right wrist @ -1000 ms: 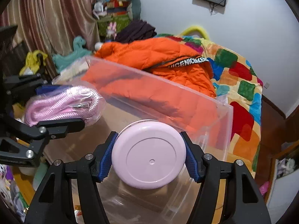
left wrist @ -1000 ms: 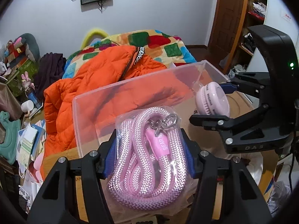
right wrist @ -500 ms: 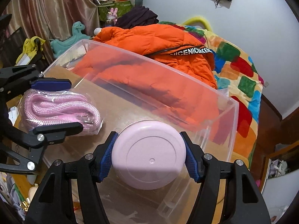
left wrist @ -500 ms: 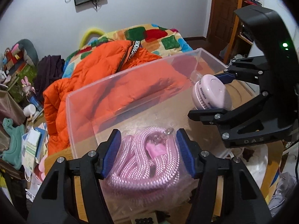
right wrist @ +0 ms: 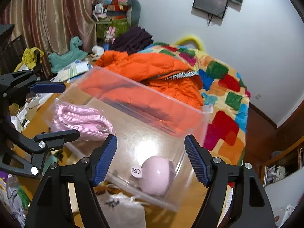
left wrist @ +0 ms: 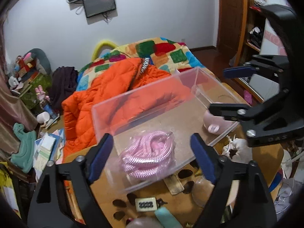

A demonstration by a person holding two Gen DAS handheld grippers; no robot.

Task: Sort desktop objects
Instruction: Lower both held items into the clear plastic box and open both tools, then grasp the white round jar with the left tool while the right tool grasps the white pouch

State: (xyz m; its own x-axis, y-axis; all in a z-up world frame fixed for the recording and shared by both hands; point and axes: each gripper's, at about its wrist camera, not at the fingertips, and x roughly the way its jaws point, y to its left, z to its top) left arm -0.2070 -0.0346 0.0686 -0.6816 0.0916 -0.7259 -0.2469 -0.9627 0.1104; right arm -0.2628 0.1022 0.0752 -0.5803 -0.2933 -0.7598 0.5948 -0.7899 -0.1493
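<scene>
Landmark: clear plastic bin on the wooden bench.

Left end of bin: bagged pink rope lies on the bin floor. Left hand-held gripper is above it, jaws opening and wide apart, pads clear of the bag on both sides. Nothing held.

Right end of bin: round pink case sits on the bin floor against the near wall, a small tab showing on its left side. Right hand-held gripper is above it, jaws opening, blue pads well off the case. Nothing held.

Judgement: both of these items are sorted into the bin.

Left to do, on the bench outside the bin's near wall: a small white tag with dark print, scattered dark flat pieces, a white drawstring pouch, a teal object at the frame bottom. Blurred; can't identify them further.
</scene>
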